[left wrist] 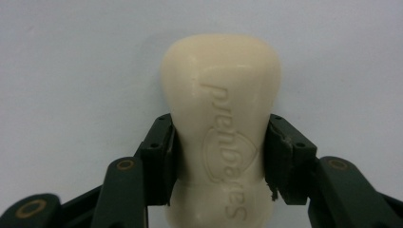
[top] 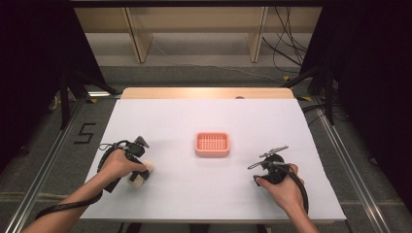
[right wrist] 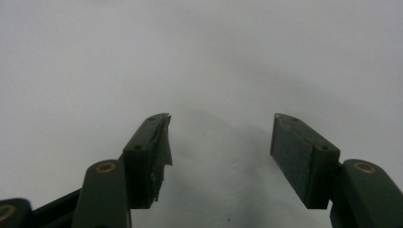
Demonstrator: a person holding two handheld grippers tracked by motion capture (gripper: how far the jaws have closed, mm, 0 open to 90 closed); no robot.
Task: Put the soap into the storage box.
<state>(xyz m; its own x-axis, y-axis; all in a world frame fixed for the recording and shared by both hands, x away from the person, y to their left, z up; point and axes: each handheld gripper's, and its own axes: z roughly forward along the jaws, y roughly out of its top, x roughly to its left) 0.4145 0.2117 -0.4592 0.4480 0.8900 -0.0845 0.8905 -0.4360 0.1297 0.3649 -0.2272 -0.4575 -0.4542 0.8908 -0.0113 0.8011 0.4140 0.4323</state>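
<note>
Soap bar (left wrist: 221,128), lower end cut off

Cream soap bar (left wrist: 221,128) with embossed letters and a shield outline in the same cream. Black left gripper (left wrist: 221,161), brass-coloured rivets on the arms. Black right gripper (right wrist: 221,156) too, pads dark grey. Coral-pink soap dish (top: 212,144) with a grid pattern inside. Plain white counter (top: 204,194), pale wood strip at far edge.
</note>
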